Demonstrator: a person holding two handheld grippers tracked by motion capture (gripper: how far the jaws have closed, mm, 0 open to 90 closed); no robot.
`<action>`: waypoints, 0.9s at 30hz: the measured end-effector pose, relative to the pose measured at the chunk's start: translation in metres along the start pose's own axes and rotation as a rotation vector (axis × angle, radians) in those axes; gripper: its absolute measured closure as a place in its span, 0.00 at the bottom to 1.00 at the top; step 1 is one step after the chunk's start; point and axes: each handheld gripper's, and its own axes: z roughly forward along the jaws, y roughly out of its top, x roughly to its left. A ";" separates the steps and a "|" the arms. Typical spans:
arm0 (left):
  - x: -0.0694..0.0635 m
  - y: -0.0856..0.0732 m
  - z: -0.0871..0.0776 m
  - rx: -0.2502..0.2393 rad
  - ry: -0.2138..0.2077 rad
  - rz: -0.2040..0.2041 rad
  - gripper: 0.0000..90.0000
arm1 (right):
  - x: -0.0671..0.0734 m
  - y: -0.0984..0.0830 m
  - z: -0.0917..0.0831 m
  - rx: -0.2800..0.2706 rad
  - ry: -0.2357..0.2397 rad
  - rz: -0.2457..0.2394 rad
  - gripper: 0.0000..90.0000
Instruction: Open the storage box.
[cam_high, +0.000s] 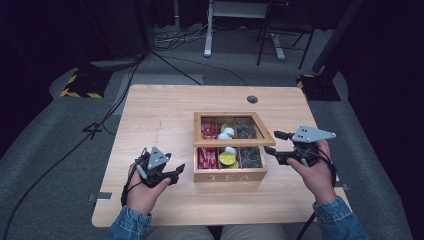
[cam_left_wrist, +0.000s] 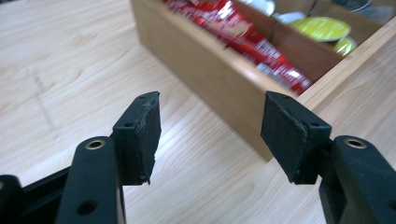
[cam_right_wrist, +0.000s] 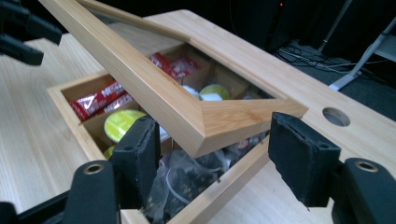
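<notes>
Half-raised lid (cam_right_wrist: 187, 102) between right jaws

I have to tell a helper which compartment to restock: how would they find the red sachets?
On the light wooden table stands a wooden tea box with its glass-paned lid part-raised. The red foil sachets fill its left-hand column; yellow-green capsules sit in the middle and dark tea bags on the right.

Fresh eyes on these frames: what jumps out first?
The wooden tea box at mid-table, its glass-paned lid lifted part way and tilted. The right gripper sits at the lid's raised right corner, which lies between its jaws, though I cannot tell whether they touch it. Inside, red sachets fill the left compartments, with yellow-green capsules in the middle; the left gripper waits open beside the box.
</notes>
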 end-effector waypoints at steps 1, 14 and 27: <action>0.002 -0.002 -0.001 0.006 0.008 -0.004 0.42 | -0.002 0.002 0.000 -0.004 0.001 0.003 0.38; 0.026 -0.026 -0.007 0.036 0.084 -0.072 0.41 | -0.024 0.035 0.011 -0.022 0.011 0.026 0.39; 0.050 -0.043 0.002 0.100 0.143 -0.086 0.38 | -0.045 0.066 0.025 -0.026 0.033 0.048 0.42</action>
